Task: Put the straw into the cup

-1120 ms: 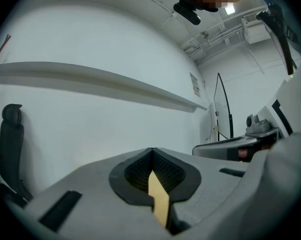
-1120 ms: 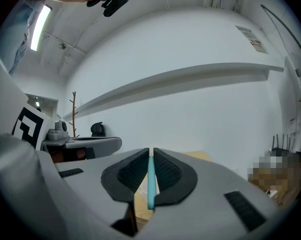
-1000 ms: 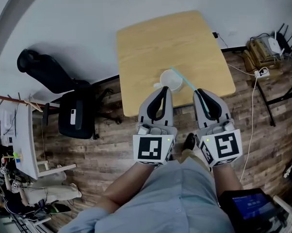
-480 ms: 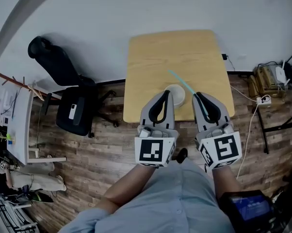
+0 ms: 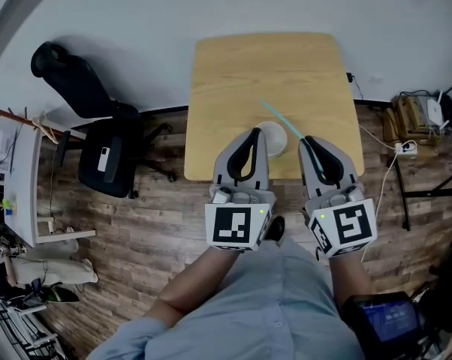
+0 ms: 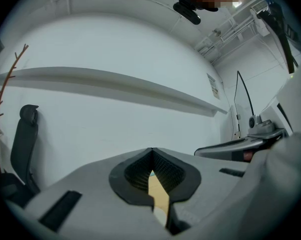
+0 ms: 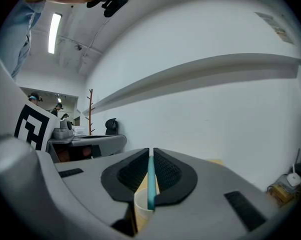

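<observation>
A white cup [image 5: 272, 141] stands near the front edge of the wooden table [image 5: 241, 73]. My right gripper [image 5: 307, 139] is shut on a teal straw [image 5: 281, 121], which slants up and left across the cup's right rim. In the right gripper view the straw [image 7: 150, 181] stands pinched between the jaws of the right gripper [image 7: 151, 153], with the cup [image 7: 142, 209] low behind it. My left gripper [image 5: 254, 132] hangs just left of the cup, its jaws together. In the left gripper view the left gripper [image 6: 151, 151] holds nothing; only a sliver of table shows through the gap.
A black office chair [image 5: 102, 160] stands left of the table on the wooden floor. A white desk [image 5: 23, 193] with clutter lies at the far left. Cables and a power strip [image 5: 408, 148] sit right of the table, next to a low stand with devices [image 5: 417, 115].
The head view has shifted, so the table and cup sit a little differently in frame. Both grippers keep the same pose, with the straw still slanting over the cup.
</observation>
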Action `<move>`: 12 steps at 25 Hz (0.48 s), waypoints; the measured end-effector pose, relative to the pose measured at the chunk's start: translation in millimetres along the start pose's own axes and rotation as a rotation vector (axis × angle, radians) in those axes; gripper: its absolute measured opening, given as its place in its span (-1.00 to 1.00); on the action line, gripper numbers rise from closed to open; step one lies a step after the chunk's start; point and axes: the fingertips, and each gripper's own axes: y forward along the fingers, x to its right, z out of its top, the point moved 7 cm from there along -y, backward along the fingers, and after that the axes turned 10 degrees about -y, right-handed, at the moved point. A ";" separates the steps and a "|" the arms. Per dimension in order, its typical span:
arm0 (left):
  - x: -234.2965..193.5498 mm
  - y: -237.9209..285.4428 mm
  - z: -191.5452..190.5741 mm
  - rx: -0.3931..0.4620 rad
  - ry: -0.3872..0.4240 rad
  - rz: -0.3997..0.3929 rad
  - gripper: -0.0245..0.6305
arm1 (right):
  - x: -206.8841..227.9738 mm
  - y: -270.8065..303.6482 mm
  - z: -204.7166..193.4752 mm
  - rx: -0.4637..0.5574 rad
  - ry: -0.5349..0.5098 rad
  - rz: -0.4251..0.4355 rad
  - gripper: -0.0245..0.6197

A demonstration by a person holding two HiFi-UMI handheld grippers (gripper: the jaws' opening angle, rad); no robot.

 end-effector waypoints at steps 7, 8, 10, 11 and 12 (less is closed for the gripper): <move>-2.8 5.1 -13.5 -0.037 -0.027 0.000 -0.95 | -0.2 4.8 -22.3 -0.067 0.033 0.002 -0.85; -3.2 4.3 -16.7 -0.047 -0.031 -0.001 -0.95 | -0.9 4.8 -26.8 -0.078 0.041 0.000 -0.85; -4.2 1.2 -23.3 -0.067 -0.040 -0.002 -0.95 | -3.8 4.4 -34.6 -0.095 0.055 -0.002 -0.85; -4.8 -0.7 -26.8 -0.078 -0.043 -0.003 -0.95 | -5.8 4.0 -37.7 -0.102 0.059 0.000 -0.85; -5.2 -2.4 -30.5 -0.089 -0.044 -0.004 -0.95 | -7.9 3.4 -41.1 -0.108 0.064 0.001 -0.85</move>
